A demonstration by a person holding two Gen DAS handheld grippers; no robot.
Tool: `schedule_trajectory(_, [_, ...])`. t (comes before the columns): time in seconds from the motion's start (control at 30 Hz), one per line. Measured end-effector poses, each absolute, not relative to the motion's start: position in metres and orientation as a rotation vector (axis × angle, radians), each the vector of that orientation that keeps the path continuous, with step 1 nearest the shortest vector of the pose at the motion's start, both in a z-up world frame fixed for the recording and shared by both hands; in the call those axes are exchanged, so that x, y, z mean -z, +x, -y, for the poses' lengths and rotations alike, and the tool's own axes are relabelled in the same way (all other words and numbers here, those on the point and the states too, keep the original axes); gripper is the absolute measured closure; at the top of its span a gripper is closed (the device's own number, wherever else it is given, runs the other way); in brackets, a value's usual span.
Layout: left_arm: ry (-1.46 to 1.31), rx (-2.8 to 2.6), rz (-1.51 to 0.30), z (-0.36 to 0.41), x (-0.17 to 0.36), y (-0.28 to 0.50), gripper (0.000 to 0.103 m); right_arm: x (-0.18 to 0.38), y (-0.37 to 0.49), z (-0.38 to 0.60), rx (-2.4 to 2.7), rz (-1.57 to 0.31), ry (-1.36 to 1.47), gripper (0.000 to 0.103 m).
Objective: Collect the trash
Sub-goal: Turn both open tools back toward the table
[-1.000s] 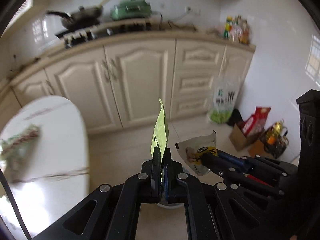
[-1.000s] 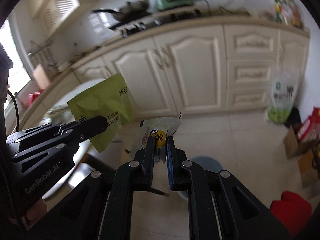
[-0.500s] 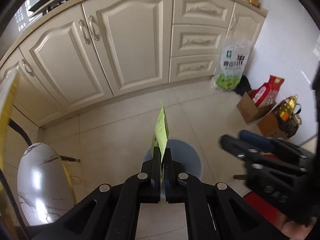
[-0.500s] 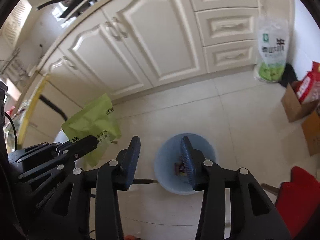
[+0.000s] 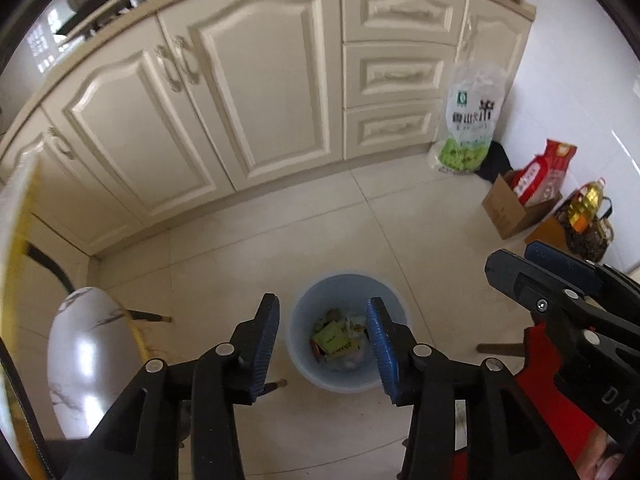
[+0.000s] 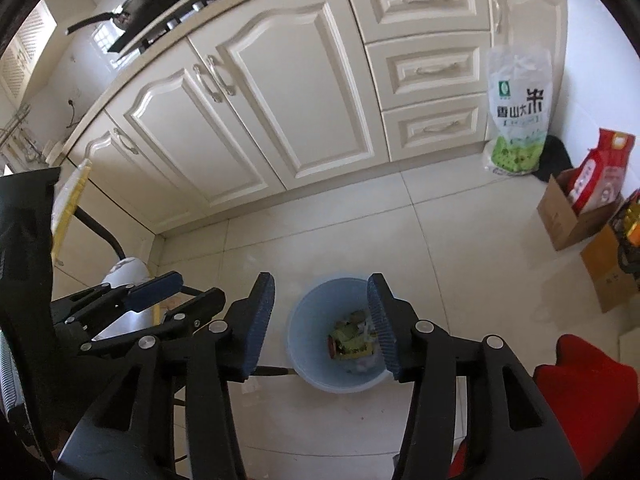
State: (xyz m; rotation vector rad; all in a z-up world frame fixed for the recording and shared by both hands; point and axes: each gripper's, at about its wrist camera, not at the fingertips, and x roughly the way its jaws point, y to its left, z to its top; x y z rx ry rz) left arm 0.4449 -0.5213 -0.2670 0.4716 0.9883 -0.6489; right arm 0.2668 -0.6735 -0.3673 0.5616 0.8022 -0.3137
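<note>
A pale blue waste bin (image 5: 340,385) (image 6: 320,380) stands on the tiled floor, right below both grippers. Several wrappers lie inside it, among them a green wrapper (image 5: 331,340) (image 6: 352,340). My left gripper (image 5: 322,344) hangs over the bin, its jaws opening with nothing between the blue pads. My right gripper (image 6: 320,320) is above the bin too, jaws opening and empty. The right gripper (image 5: 540,276) shows at the right of the left wrist view. In the right wrist view, the left gripper (image 6: 180,294) shows at the left.
Cream cabinets (image 5: 256,92) run along the back. A rice bag (image 5: 468,120) leans in the corner beside a cardboard box (image 5: 508,212) and an oil bottle (image 5: 586,204). A white marble-topped stool (image 5: 84,360) stands left of the bin; a red object (image 6: 580,392) sits right.
Both grippers came down over the bin. The right one let go of its white snack packet first, then the left dropped the green wrapper; both jaws now stand apart and empty.
</note>
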Motion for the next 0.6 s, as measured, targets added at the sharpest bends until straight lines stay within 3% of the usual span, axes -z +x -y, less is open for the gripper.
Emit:
schedule_trajectory(0.37, [0.288, 0.574, -0.763, 0.392, 0.154, 0.378, 0.044, 0.248, 0.246, 0.589, 0.232, -0.622, 0.443, 0.045])
schedule_trajectory(0.6, [0.214, 0.480, -0.639, 0.257, 0.099, 0.340, 0.023, 0.172, 0.247, 0.490, 0.109, -0.517, 0.325, 0.031])
